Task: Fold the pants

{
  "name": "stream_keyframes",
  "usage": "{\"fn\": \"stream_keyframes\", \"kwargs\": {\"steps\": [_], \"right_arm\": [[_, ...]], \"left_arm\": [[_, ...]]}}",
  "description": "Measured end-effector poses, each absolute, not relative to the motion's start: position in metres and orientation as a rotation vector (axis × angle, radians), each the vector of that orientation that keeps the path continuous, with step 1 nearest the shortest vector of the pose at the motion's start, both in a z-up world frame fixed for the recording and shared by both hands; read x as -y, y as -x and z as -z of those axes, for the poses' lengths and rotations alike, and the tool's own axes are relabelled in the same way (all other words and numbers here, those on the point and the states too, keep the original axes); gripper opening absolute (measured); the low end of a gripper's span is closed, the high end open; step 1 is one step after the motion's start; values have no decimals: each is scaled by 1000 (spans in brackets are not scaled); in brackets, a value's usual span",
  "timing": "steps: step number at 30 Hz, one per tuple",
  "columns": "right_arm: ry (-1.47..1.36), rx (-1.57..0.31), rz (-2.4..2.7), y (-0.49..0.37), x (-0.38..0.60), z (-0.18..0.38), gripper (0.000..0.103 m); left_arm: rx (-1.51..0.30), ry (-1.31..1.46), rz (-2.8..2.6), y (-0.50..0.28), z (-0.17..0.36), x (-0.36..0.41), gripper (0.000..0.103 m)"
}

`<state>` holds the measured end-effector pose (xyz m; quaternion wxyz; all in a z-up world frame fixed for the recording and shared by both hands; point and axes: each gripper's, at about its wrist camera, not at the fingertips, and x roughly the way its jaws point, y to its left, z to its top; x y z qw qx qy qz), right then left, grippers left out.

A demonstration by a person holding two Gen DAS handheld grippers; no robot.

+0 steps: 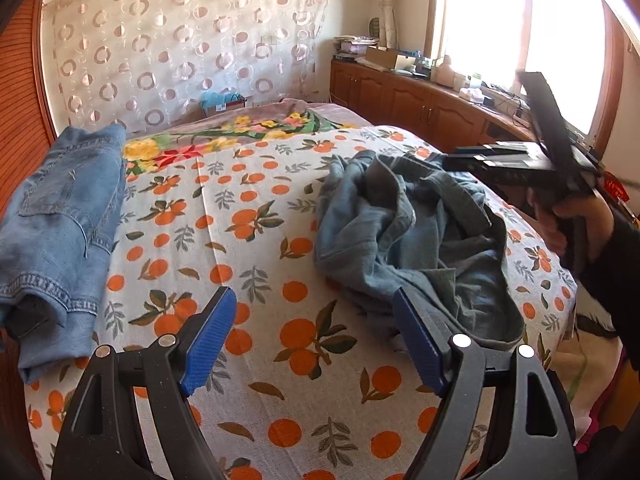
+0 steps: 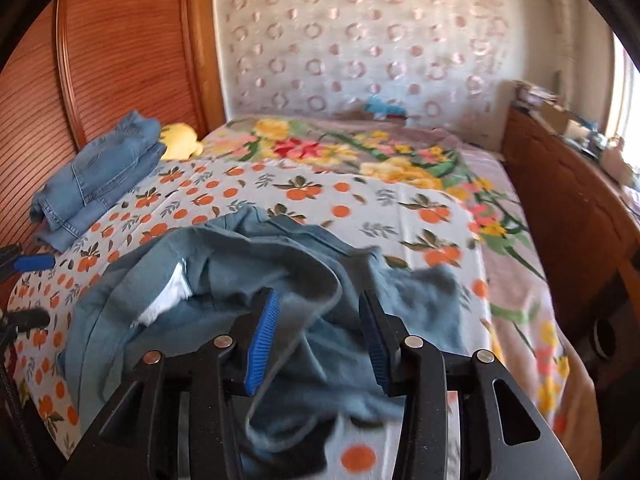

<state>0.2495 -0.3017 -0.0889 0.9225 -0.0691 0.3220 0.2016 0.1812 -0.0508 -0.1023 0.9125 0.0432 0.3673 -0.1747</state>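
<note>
I have the crumpled grey-blue soft cotton pants (image 2: 248,280) heaped on the orange-printed white woven bedsheet (image 1: 256,240), directly ahead of my right gripper (image 2: 316,340). Its jaws stand released, blue ribbed pads apart, with a rumpled fold of the fabric lying between and just beyond them; I cannot tell whether either pad touches cloth. I judge I am lined up there to catch an edge, perhaps the waistband, so the heap can be pulled flat.

My left gripper (image 1: 316,336) hangs released too, over bare sheet, the heap just beside its right jaw and nothing between the pads. It looks held back to take a second corner.

A folded light-blue stiff denim pair (image 1: 60,216), square and stacked, sits well off beyond the left jaw against the ribbed reddish wooden headboard (image 2: 120,64), seemingly a finished pile kept clear of my working space.
</note>
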Motion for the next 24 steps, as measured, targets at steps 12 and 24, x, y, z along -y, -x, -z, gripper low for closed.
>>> {"fn": "stream_keyframes", "kwargs": {"steps": [12,24], "right_arm": [[293,-822,-518,-315,282,80,44],[201,-660,-434,-295,320,44,1]], "left_arm": [[-776,-66,338,-176,112,37,81],[-769,-67,360,-173,108,46,81]]}}
